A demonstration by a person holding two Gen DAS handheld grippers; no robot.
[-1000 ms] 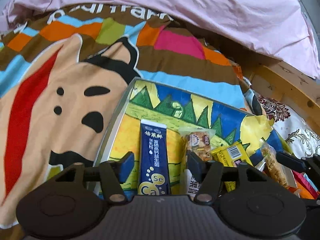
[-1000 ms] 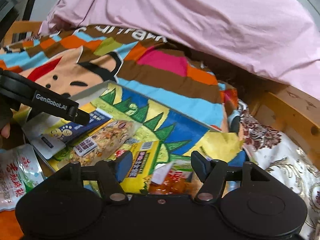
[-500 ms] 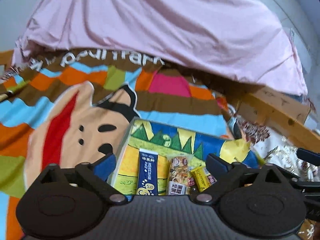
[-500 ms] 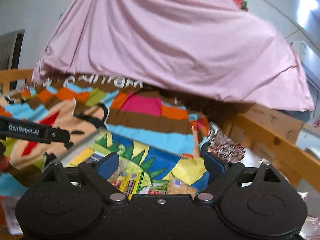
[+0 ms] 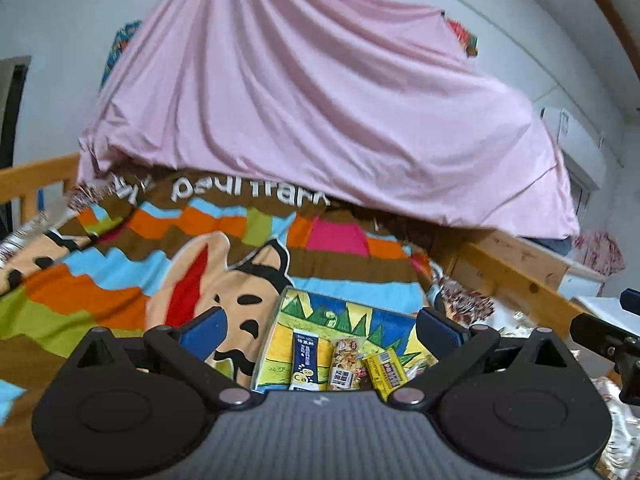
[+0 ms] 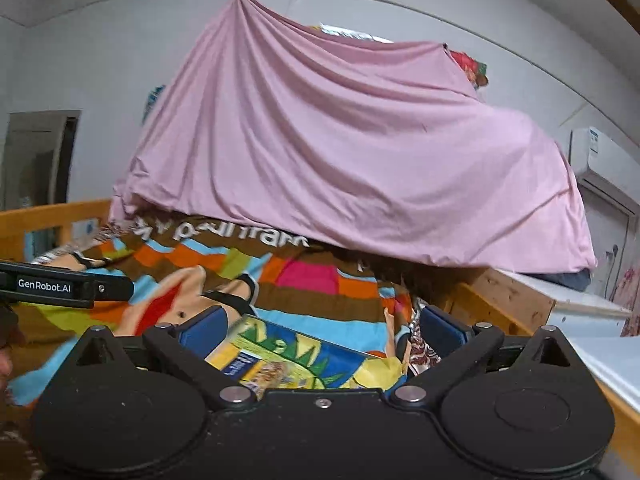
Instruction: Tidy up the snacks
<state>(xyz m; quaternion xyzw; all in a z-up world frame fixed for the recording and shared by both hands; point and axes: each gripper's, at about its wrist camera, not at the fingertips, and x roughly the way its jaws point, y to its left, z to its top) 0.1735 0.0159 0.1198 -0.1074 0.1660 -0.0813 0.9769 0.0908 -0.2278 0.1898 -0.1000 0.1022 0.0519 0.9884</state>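
Note:
A colourful tray (image 5: 348,314) with a mountain picture lies on the bed. In the left wrist view it holds a dark blue stick pack (image 5: 305,364), a clear nut bar pack (image 5: 346,364) and a yellow pack (image 5: 386,368), side by side. My left gripper (image 5: 320,330) is wide open and empty, raised above and behind the tray. My right gripper (image 6: 322,330) is wide open and empty, also raised, with the tray (image 6: 312,350) below its fingers. The packs are mostly hidden in the right wrist view.
The tray rests on a striped cartoon blanket (image 5: 200,256). A pink sheet (image 5: 320,120) hangs over the back. A wooden bed rail (image 5: 516,276) runs along the right and another (image 6: 48,216) at the left. The other gripper's tip (image 6: 60,286) shows at left.
Both grippers have risen and pulled back from the tray, and both have opened wider. The snacks now look small and far below.

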